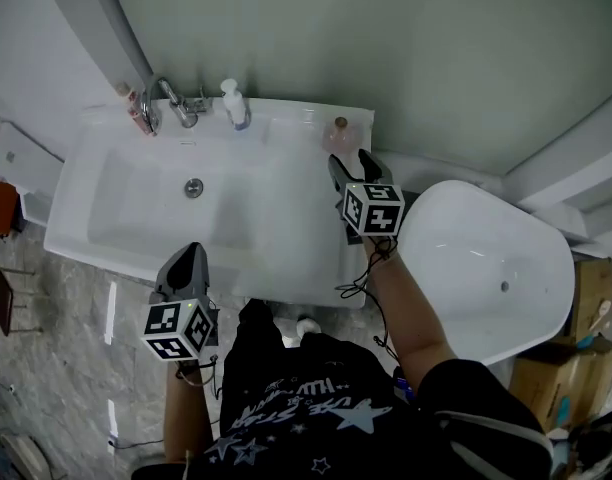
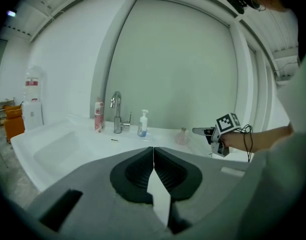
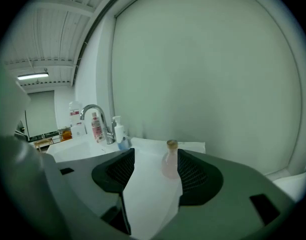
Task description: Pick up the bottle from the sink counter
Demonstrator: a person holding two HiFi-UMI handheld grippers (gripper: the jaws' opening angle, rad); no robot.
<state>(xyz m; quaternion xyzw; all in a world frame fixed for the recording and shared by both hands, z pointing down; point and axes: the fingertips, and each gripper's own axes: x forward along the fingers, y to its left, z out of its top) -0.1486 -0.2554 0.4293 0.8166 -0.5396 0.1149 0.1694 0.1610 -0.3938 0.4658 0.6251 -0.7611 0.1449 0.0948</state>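
Observation:
A small pink bottle (image 1: 340, 126) with a tan stopper stands upright at the back right corner of the white sink counter (image 1: 306, 258). My right gripper (image 1: 348, 158) is open just in front of it, jaws pointing at it. In the right gripper view the pink bottle (image 3: 170, 160) stands beyond the tips of my right gripper (image 3: 155, 154), close to the right-hand jaw and not touched. My left gripper (image 1: 193, 252) is shut and empty over the sink's front edge. The left gripper view shows the left gripper (image 2: 153, 151) with jaws pressed together, the pink bottle (image 2: 182, 136) far ahead.
A chrome faucet (image 1: 171, 98), a white pump bottle (image 1: 232, 101) and a red-labelled bottle (image 1: 141, 111) line the back of the sink. The basin has a drain (image 1: 193, 187). A white tub (image 1: 486, 258) stands right of the counter, cardboard boxes (image 1: 586, 298) beyond it.

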